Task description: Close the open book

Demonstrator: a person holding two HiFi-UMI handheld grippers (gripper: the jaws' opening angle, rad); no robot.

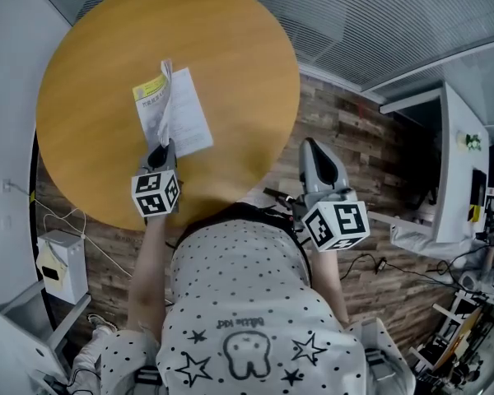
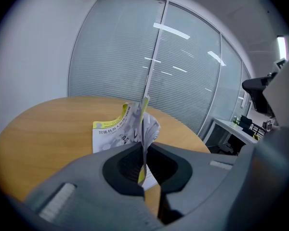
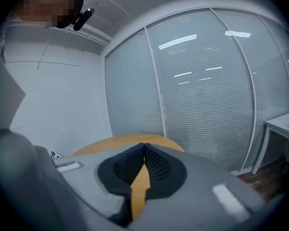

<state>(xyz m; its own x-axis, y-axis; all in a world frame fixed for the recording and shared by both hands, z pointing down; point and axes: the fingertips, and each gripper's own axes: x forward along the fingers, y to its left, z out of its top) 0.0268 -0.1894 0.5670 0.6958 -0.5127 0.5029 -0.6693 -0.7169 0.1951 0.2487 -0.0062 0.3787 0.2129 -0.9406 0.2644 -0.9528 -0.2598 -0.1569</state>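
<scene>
A thin book [image 1: 174, 109] lies open on the round wooden table [image 1: 90, 163], with a yellow-edged printed side on the left and a white page on the right. A leaf of the book [image 2: 144, 124] stands upright above it. My left gripper [image 1: 159, 153] is at the book's near edge and is shut on that leaf, which runs up between the pads [image 2: 143, 150]. My right gripper [image 1: 311, 148] hangs off the table's right side over the floor. It is shut [image 3: 144, 146] with nothing in it and points across the table top.
A white box [image 1: 62, 263] stands on the plank floor at the left, and a white desk [image 1: 459, 171] with clutter at the right. Cables lie on the floor near the right gripper. Glass walls with blinds [image 2: 135, 47] stand behind the table.
</scene>
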